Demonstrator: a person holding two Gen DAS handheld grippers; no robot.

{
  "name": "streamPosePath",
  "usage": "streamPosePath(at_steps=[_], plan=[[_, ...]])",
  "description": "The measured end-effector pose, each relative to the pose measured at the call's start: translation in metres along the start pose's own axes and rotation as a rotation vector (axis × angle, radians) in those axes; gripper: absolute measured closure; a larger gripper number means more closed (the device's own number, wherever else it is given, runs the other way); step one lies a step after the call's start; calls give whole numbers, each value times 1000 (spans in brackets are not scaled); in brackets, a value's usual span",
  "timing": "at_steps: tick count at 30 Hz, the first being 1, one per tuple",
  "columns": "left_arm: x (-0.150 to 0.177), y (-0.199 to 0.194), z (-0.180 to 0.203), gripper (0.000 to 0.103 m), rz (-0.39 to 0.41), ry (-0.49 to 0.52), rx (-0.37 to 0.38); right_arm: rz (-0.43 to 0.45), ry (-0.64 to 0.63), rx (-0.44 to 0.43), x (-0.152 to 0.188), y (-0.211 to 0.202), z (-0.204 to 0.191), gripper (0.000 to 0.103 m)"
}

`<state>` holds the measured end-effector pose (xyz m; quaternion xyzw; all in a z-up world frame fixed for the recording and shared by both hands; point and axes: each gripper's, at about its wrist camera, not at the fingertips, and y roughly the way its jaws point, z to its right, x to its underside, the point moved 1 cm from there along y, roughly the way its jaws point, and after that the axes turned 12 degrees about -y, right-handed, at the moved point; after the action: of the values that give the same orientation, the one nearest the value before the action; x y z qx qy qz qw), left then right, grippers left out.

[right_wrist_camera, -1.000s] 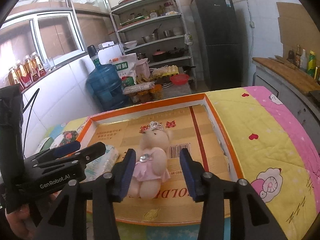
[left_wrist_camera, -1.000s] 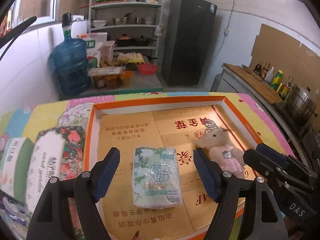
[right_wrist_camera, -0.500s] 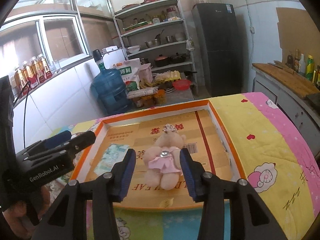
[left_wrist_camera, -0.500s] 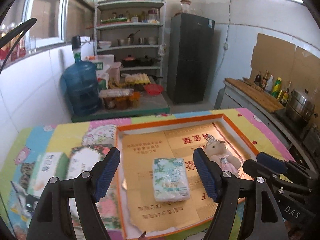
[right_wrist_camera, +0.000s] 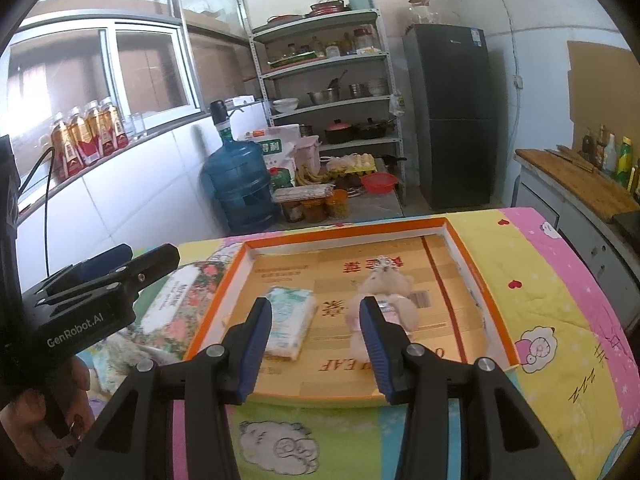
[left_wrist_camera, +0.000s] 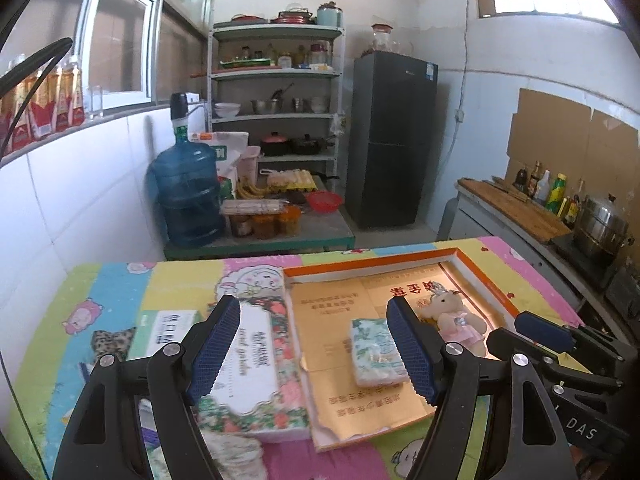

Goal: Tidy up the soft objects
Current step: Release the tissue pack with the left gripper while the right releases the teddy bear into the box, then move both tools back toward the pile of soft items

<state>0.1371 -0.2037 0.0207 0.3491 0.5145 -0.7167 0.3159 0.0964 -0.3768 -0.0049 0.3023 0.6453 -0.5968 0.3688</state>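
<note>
An orange-rimmed cardboard tray [left_wrist_camera: 372, 262] [right_wrist_camera: 460, 240] lies on the quilted table. In it are a green-white tissue pack [left_wrist_camera: 374, 354] [right_wrist_camera: 290, 316] and a small beige plush bear in a pink dress [left_wrist_camera: 454, 316] [right_wrist_camera: 386, 292]. A floral tissue box [left_wrist_camera: 256, 360] [right_wrist_camera: 180, 296] and a green-white pack [left_wrist_camera: 168, 330] lie left of the tray. My left gripper [left_wrist_camera: 312, 348] is open and empty, above the floral box and the tray's left edge. My right gripper [right_wrist_camera: 316, 344] is open and empty, above the tray's near edge, between pack and bear.
A colourful cartoon quilt [right_wrist_camera: 540, 300] covers the table. Beyond it stand a blue water jug [left_wrist_camera: 186, 196], a metal shelf rack [left_wrist_camera: 276, 120], a dark fridge [left_wrist_camera: 390, 144] and a counter with bottles and a pot [left_wrist_camera: 560, 208] at the right.
Both grippers have pulled back and up from the tray, open all along. The left one has shifted left, so the floral box now lies between its fingers. Pack and bear stay put.
</note>
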Motion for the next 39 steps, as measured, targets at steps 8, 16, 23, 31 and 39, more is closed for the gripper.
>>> streamPosePath(at_steps=[8,16,23,31,39], plan=[[-1,-30,-36,25,29,-34,-12,29,-24,-2,-3,-17,-31,44],[7,-55,-74,25,55,-51,-51,36,-52,-20,-2,-28,-64,33],[16,-74,-119,25,62,-93,-90,41,-79,-58,2,-32,-95,27],[27,-101,-165,25,87,-119,-142,21,-106,-106,10,-27,-129,27],[38,-121,-197,25,98,-131,-161,5,-122,-132,18,-24,-156,27]])
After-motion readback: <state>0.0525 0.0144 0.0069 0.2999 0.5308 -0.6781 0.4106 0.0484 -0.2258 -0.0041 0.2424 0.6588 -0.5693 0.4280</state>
